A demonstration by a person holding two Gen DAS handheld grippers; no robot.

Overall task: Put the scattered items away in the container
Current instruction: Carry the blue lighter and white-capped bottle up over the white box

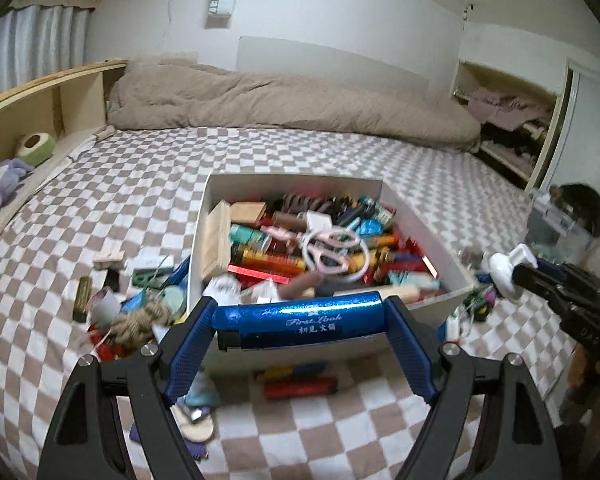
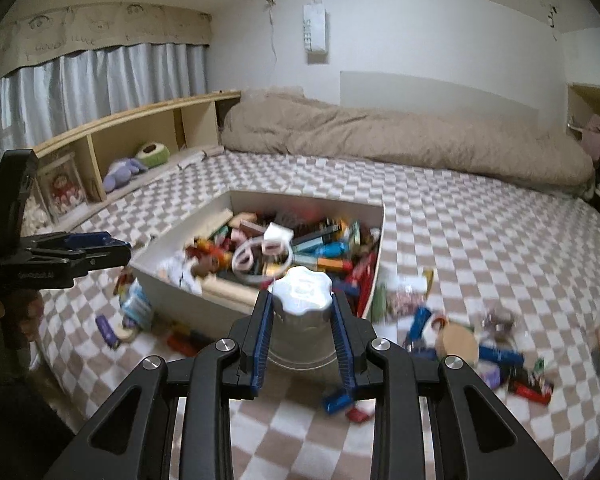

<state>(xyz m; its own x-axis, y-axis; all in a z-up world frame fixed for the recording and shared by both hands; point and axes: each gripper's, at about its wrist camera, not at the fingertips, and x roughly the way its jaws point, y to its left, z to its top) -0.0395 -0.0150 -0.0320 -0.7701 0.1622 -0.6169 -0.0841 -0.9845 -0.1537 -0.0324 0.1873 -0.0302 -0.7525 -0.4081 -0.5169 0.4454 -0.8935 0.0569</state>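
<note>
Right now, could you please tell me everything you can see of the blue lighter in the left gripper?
The blue lighter is a long bar with a glossy, metallic-looking body that catches a bright streak of light. White print reads "First Look" above some Chinese characters, and its underside is black. It lies crosswise, nearly level, clamped end to end between the blue pads of the left gripper, and nothing else touches it. It hangs before the near wall of the white box.

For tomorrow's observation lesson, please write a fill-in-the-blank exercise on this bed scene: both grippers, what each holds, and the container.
1. The left gripper is clamped on a ____ lighter by its two ends.
2. The right gripper holds a jar with a ____ scalloped lid.
3. Pink-handled ____ lie on top of the pile in the white box.
4. The bedsheet has a ____ pattern.

Missing words: blue; white; scissors; checkered
</note>
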